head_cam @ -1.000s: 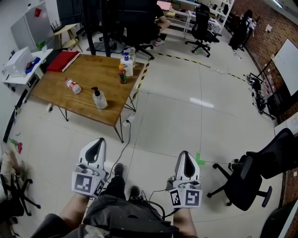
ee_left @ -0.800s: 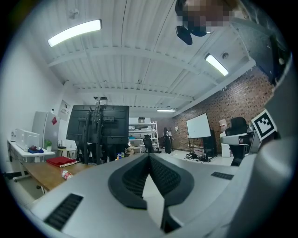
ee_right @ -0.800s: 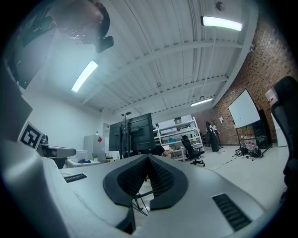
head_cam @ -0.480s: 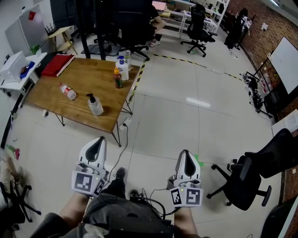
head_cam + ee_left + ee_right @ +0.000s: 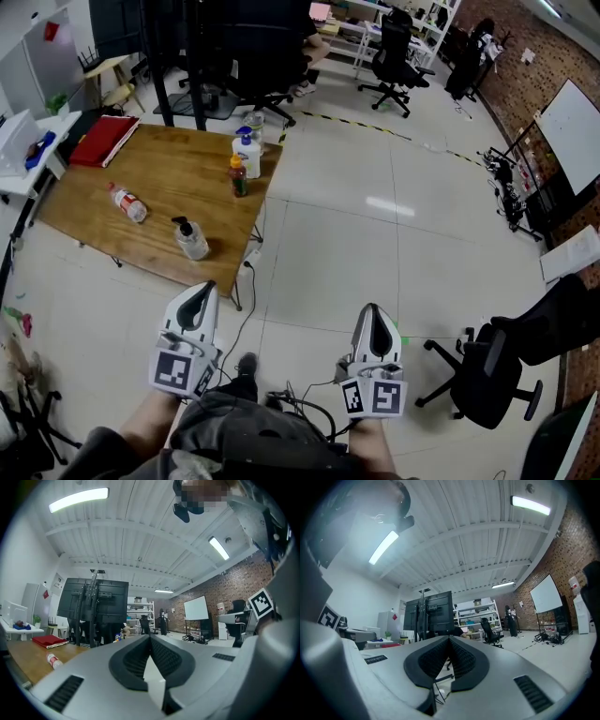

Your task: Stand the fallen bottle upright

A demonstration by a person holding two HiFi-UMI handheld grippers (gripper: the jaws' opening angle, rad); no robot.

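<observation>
Fallen bottle [image 5: 126, 202] was spotted lying on its side on the wooden table [image 5: 178, 183], toward the left part of the top, with nothing touching it. It was well apart from both tongs, which were held back over the tiled floor [image 5: 356, 244], short of the table's near edge.

The left gripper [image 5: 201, 287] and the right gripper [image 5: 372, 310] were held low in front of the person's body, side by side with a gap between them. Both were pointed forward and roughly level, marker cubes turned back toward the head camera. Forearms could be made out behind them at the bottom edge. Both sets of jaws were clenched, tips pressed together, and nothing was caught in either one.

On the table, a clear pump dispenser [image 5: 190, 238] was stood upright near the front edge, just right of the lying bottle. A small bottle with an orange top [image 5: 239, 176] and a white bottle with a blue cap [image 5: 247, 150] were stood close together by the right edge. A red folder [image 5: 103, 141] was laid at the far left corner.

Beyond the table, a run of black-and-yellow floor tape [image 5: 356, 124] was laid across the tiles. A black office chair [image 5: 487, 375] was parked to the right of the right gripper, and a whiteboard [image 5: 574, 122] was propped against the brick wall [image 5: 511, 66].
</observation>
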